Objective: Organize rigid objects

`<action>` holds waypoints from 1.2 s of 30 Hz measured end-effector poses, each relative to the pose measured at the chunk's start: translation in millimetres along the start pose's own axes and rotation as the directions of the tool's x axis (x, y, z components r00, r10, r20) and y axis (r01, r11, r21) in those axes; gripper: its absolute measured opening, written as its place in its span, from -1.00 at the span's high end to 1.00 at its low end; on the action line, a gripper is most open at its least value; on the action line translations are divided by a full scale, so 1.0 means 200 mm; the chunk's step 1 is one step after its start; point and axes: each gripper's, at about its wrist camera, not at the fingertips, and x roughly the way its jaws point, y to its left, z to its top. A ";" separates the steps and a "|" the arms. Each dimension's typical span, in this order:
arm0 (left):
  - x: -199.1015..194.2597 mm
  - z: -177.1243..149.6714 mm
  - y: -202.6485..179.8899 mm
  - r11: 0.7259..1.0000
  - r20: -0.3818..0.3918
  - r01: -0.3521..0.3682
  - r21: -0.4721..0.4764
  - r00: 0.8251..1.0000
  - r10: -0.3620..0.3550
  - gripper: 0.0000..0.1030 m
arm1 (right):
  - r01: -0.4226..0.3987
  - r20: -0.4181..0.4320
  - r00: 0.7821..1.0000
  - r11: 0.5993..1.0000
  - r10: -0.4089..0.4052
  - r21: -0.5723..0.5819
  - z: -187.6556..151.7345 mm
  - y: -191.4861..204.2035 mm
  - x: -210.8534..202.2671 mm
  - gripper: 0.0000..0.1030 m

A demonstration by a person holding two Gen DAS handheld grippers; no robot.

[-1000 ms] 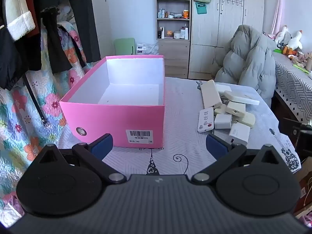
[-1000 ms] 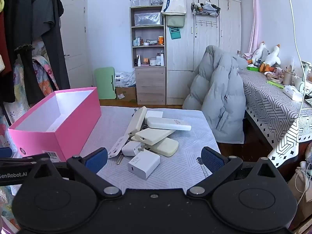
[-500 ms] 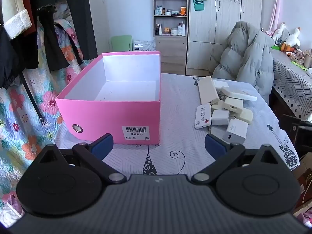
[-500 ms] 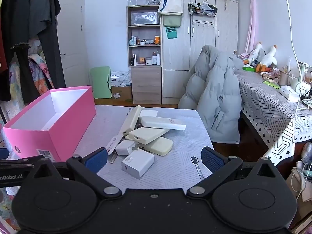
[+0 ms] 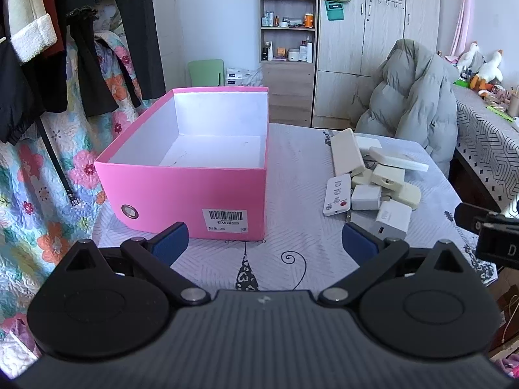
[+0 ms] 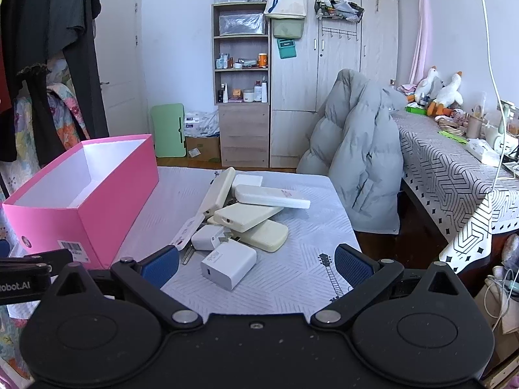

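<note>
Both units idle above the near edge of the desk [image 5: 292, 175], which carries a pale quilted cover. Left hand-held gripper [image 5: 264, 243]: fingers spread wide, nothing between them, pointing at the gap between box and pile. Right hand-held gripper [image 6: 256, 264]: fingers also spread wide, nothing held, hovering just short of the white charger block [image 6: 228, 264], not touching it. Pink box [image 5: 191, 165] sits on the left half of the desk, lidless, white interior bare, barcode label on its near wall. Rigid items are heaped on the right half, well apart from the box: the white charger block nearest the near edge, a smaller white plug adapter [image 6: 207, 237] just behind it, a flat white remote [image 5: 338, 194] with a red button on the box side of the heap. Behind those, cream power banks stacked crosswise: one rounded slab [image 6: 264, 236] at the bottom, another [image 6: 248, 215] lying across it, a long white bar [image 6: 272, 197] on top, and one slab [image 6: 219, 191] propped tilted on its edge against the stack. Something metallic pokes out under the remote, too small to tell what. Grey puffer jacket [image 6: 353, 159] is draped over a chair at the far right corner.
</note>
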 end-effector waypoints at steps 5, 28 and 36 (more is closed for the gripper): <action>0.01 -0.01 0.00 1.000 0.009 -0.018 0.013 1.000 0.018 -0.99 | -0.002 -0.006 1.000 1.000 0.001 -0.004 -0.01 0.01 0.01 -1.00; 0.01 -0.04 0.02 0.999 0.046 -0.036 0.022 0.998 0.035 -1.00 | 0.001 -0.011 1.000 1.000 -0.001 -0.012 -0.03 0.02 0.02 -1.00; 0.02 -0.05 0.01 0.998 0.044 -0.044 0.033 0.998 0.042 -1.00 | 0.004 -0.021 1.000 1.000 -0.004 -0.004 -0.04 0.02 0.03 -1.00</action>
